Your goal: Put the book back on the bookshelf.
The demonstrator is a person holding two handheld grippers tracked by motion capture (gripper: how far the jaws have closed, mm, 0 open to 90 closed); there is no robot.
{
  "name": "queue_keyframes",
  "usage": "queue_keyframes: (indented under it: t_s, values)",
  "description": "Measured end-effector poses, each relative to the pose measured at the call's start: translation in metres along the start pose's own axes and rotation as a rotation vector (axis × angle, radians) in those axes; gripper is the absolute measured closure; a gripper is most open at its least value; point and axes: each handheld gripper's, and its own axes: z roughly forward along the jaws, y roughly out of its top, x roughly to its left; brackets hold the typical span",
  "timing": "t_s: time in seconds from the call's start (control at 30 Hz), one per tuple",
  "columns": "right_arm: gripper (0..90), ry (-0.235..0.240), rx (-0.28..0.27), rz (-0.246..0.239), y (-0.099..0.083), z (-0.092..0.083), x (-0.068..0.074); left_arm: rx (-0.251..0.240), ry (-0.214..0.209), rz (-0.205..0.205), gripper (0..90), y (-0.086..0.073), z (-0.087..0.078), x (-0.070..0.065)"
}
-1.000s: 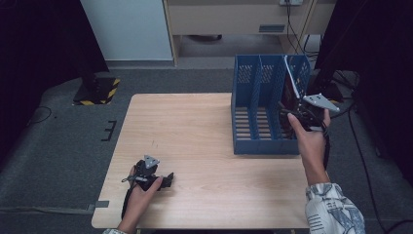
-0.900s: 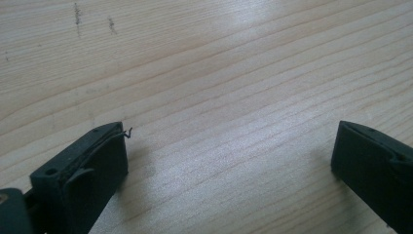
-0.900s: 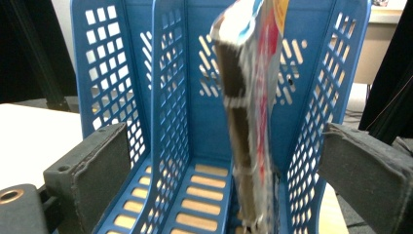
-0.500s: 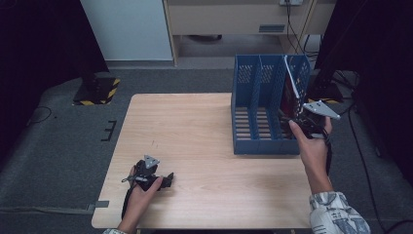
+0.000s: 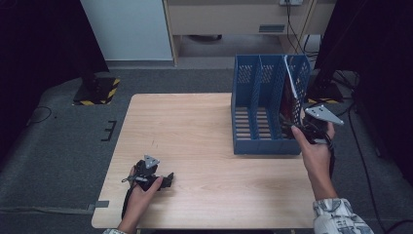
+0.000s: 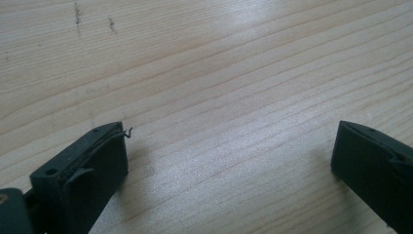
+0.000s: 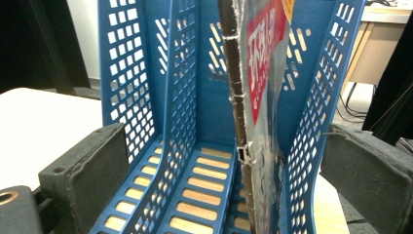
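A blue three-slot file rack (image 5: 258, 105) stands upright at the table's right side. A thin magazine with a red-and-white cover (image 5: 290, 92) stands on edge in its rightmost slot, leaning slightly. My right gripper (image 5: 298, 127) is held at the rack's front right corner, open, just clear of the magazine. In the right gripper view the jaws of this gripper (image 7: 229, 185) stand wide apart on either side of the rack (image 7: 146, 73), with the magazine (image 7: 258, 87) between them but untouched. My left gripper (image 5: 168, 179) lies low near the table's front left, open (image 6: 229, 161) over bare wood.
The wooden table (image 5: 195, 131) is bare to the left of the rack. Beyond the far edge are a grey floor, a white cabinet (image 5: 129, 29) and cables (image 5: 341, 78) at the right. A sleeve (image 5: 338, 217) comes in at the bottom right.
My right gripper has drawn back from the rack toward the table's front edge, lowering a little. The magazine stays in its slot. The left gripper has not moved.
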Motion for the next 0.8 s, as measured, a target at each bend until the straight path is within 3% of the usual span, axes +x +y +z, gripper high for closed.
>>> queue_keyframes:
  t_s: [0.43, 0.8]
  values:
    - [5.6, 0.021, 0.001, -0.025, -0.009, -0.012, 0.008, 0.000, 0.000, 0.000, 0.0, 0.000, 0.000, 0.000]
    - [5.4, 0.037, 0.021, -0.060, -0.021, -0.024, 0.024, 0.000, 0.001, 0.000, 0.0, 0.000, 0.000, 0.000]
